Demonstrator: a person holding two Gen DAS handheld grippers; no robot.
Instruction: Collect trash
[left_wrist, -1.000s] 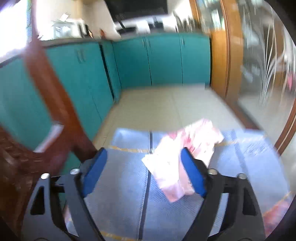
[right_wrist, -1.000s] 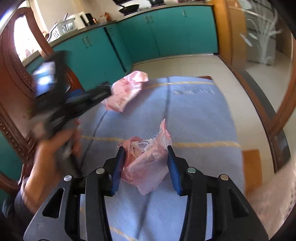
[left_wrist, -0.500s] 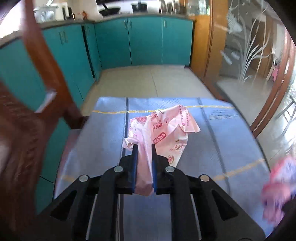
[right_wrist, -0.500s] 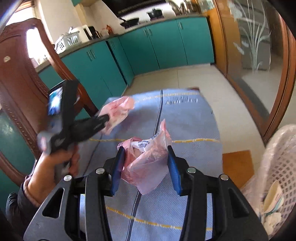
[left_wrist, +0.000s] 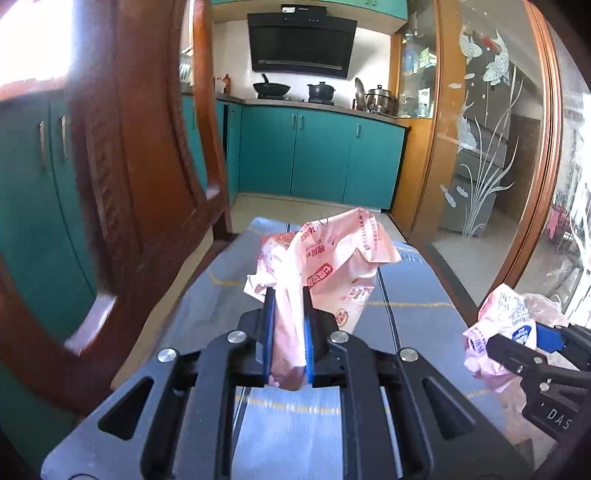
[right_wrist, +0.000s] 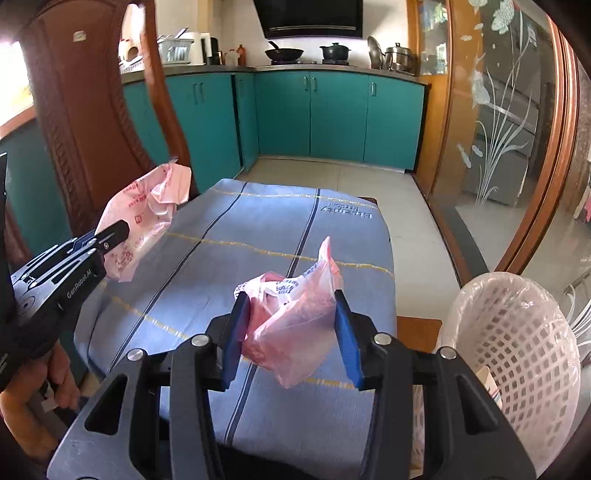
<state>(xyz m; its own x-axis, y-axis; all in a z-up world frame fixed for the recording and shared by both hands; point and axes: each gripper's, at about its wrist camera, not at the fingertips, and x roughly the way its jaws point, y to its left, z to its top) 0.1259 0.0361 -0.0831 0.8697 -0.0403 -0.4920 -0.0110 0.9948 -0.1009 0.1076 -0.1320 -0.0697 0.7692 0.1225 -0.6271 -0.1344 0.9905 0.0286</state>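
My left gripper (left_wrist: 289, 295) is shut on a crumpled pink printed wrapper (left_wrist: 332, 258) and holds it above the blue striped cloth (left_wrist: 413, 295). It also shows at the left of the right wrist view (right_wrist: 114, 232) with the wrapper (right_wrist: 147, 206). My right gripper (right_wrist: 291, 306) is shut on a pink plastic bag (right_wrist: 295, 317), held above the cloth (right_wrist: 258, 229). The bag also shows in the left wrist view (left_wrist: 498, 328). A white lattice basket (right_wrist: 517, 339) stands to the right of the right gripper, with some paper inside.
A carved wooden chair back (left_wrist: 140, 184) stands close on the left, also seen in the right wrist view (right_wrist: 85, 122). Teal kitchen cabinets (right_wrist: 332, 114) line the far wall. A glass sliding door (right_wrist: 498, 129) with a wooden frame is on the right.
My left gripper closed on the pink wrapper and lifted it off the cloth. My right gripper, still holding the pink bag, moved toward the white basket, which came into view.
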